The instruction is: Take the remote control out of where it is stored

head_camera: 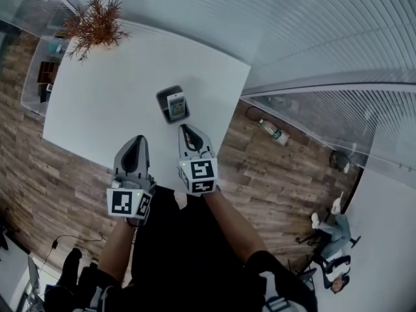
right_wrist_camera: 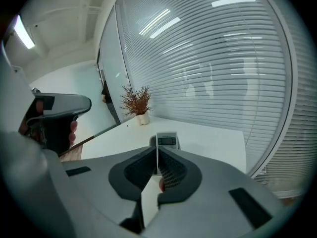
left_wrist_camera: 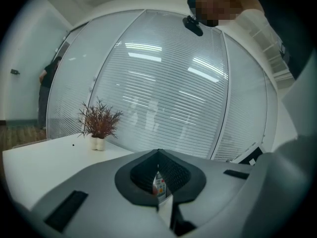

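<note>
A white remote control (head_camera: 176, 102) with a small display stands upright in a dark holder (head_camera: 163, 100) on the white table (head_camera: 104, 90), near its right front part. My right gripper (head_camera: 185, 129) is shut and empty, its tip just in front of the holder; in the right gripper view (right_wrist_camera: 157, 150) the remote (right_wrist_camera: 166, 141) rises right beyond the closed jaws. My left gripper (head_camera: 137, 139) hangs to the left over the table's front edge, jaws together with nothing in them. Its own view (left_wrist_camera: 158, 152) shows only a sliver of the remote (left_wrist_camera: 159, 185) through the slit.
A dried reddish plant (head_camera: 94, 23) in white pots stands at the table's far left corner. A glass wall with blinds (head_camera: 312, 18) runs behind and right of the table. On the wooden floor lie a bottle (head_camera: 273, 130) and, further right, chairs (head_camera: 331, 239). A person (left_wrist_camera: 47, 83) stands far off.
</note>
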A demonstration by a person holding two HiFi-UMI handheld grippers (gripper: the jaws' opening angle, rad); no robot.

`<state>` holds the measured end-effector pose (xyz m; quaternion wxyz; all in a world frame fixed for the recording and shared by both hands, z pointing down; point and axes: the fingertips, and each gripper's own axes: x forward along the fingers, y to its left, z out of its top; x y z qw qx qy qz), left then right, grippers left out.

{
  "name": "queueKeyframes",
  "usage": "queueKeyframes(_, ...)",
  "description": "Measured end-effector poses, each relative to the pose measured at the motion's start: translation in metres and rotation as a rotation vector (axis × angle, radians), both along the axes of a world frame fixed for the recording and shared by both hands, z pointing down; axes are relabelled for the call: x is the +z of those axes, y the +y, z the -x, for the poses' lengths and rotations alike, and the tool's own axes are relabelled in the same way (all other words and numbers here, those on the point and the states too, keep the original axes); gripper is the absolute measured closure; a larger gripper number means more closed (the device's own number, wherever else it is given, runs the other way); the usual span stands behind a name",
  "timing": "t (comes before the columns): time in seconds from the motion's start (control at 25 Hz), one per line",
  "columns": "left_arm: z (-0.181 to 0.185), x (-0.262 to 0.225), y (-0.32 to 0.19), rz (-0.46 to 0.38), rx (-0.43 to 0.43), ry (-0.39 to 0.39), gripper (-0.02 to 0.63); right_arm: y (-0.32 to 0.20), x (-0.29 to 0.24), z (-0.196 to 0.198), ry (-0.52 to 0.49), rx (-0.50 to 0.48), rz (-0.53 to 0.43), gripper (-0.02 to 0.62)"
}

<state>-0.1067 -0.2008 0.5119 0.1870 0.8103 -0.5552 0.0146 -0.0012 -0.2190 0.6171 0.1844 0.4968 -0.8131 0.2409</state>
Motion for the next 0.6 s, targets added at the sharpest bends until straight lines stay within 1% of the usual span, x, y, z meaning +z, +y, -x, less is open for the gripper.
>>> queueKeyframes(0.08, 0.000, 0.006, -0.001, 0.002, 0.012, -0.016, 0.600, -0.006, 0.005, 0.004, 0.000, -0.006, 0.006, 0.581)
queueKeyframes(0.28, 0.002, 0.021, -0.009, 0.035, 0.012, 0.014, 0.600, -0.019, 0.021, 0.008, 0.014, 0.001, 0.025, 0.549)
queueKeyframes(0.44, 0.009, 0.025, -0.015, 0.028, 0.006, -0.009, 0.600, -0.031, 0.034, 0.010, 0.005, 0.023, 0.054, 0.506)
queueKeyframes(0.56, 0.017, 0.029, -0.017, 0.039, -0.018, -0.004, 0.599, -0.039, 0.043, 0.010, 0.009, 0.036, 0.064, 0.469)
queueKeyframes(0.6, 0.020, 0.031, -0.017, 0.046, -0.026, 0.000, 0.599, -0.042, 0.045, 0.010, 0.011, 0.039, 0.067, 0.448)
